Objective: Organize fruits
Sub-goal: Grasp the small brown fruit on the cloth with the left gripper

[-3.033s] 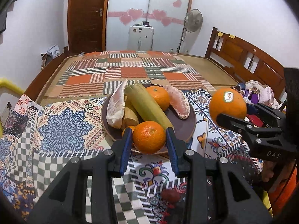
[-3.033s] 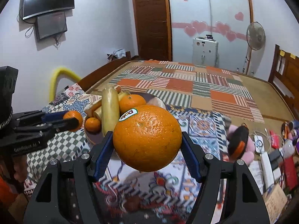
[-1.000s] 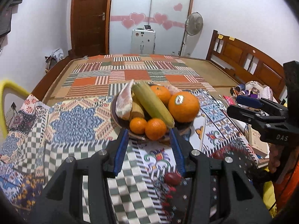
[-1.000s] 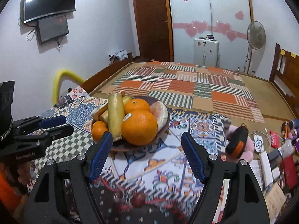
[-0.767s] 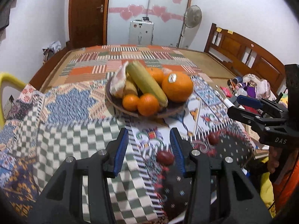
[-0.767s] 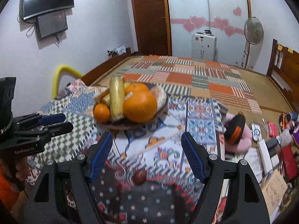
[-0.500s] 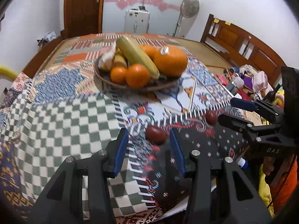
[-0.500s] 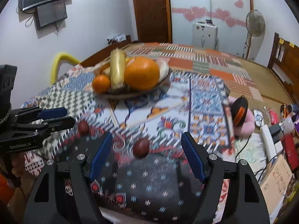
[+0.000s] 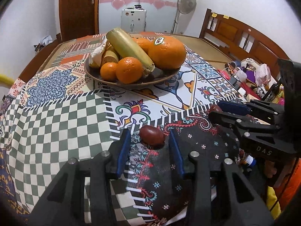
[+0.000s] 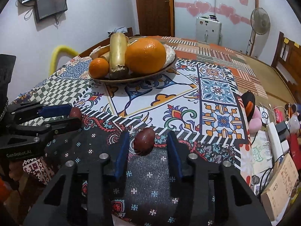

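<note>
A brown plate [image 9: 105,79] on the patterned tablecloth holds a big orange [image 9: 167,51], small oranges [image 9: 128,69], a yellow-green stalk [image 9: 129,47] and other pieces. Two dark red dates lie near the table's front edge. My left gripper [image 9: 149,141] is open with one date [image 9: 152,135] between its fingers, apart from both. My right gripper [image 10: 148,143] is open around the other date [image 10: 144,140], also untouched. Each gripper shows in the other's view: the right one [image 9: 218,111] beside its date [image 9: 215,108], the left one [image 10: 72,113] beside its date [image 10: 75,112].
The plate also shows in the right wrist view [image 10: 131,77]. Clutter of boxes, cables and a pink toy [image 10: 254,120] lies right of the table. A bed with a striped cover [image 10: 216,50] lies behind, a wooden headboard [image 9: 244,39] to the right.
Both grippers have dropped low and moved in toward the table's front edge, each now straddling a date. The right gripper's jaws have narrowed. The big orange stays on the plate.
</note>
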